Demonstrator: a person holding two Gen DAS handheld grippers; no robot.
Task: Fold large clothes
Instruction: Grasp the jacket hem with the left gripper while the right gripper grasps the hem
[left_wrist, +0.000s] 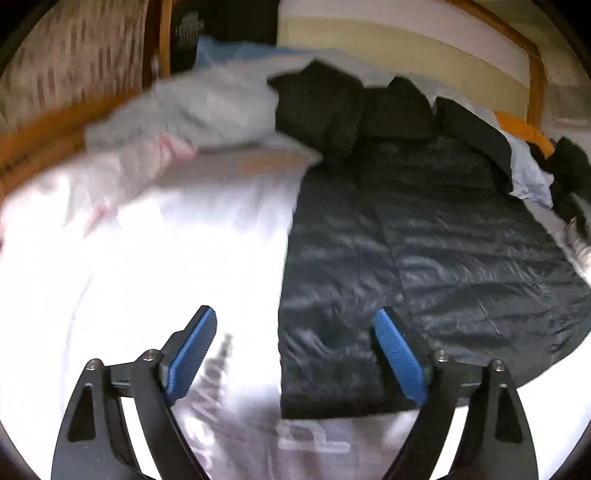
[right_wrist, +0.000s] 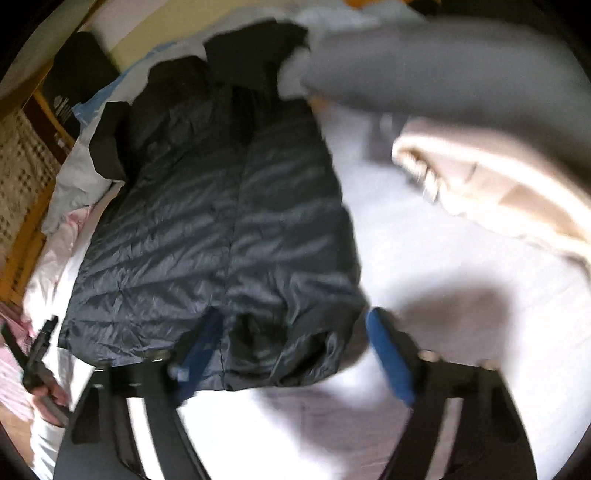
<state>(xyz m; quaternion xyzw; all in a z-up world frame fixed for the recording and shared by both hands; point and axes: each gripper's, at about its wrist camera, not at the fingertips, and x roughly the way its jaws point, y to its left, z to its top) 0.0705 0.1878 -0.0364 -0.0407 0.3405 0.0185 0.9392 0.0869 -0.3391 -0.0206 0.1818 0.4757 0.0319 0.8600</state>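
Observation:
A large dark quilted down jacket (left_wrist: 424, 251) lies spread flat on a white bed sheet (left_wrist: 147, 258), hem toward me, hood and sleeves at the far end. My left gripper (left_wrist: 295, 350) is open and empty, its blue pads straddling the jacket's near left hem corner. In the right wrist view the jacket (right_wrist: 221, 221) fills the left half. My right gripper (right_wrist: 291, 347) is open around the jacket's near right hem corner, which is bunched between the blue pads. The left gripper (right_wrist: 40, 354) shows at the far left, held by a hand.
A grey garment (left_wrist: 207, 107) and pink cloth (left_wrist: 122, 166) lie at the far left. Light blue cloth (left_wrist: 528, 173) lies at the right. A grey pillow (right_wrist: 443, 62) and a beige garment (right_wrist: 498, 177) lie right of the jacket. A wooden bed frame (left_wrist: 37, 147) borders the bed.

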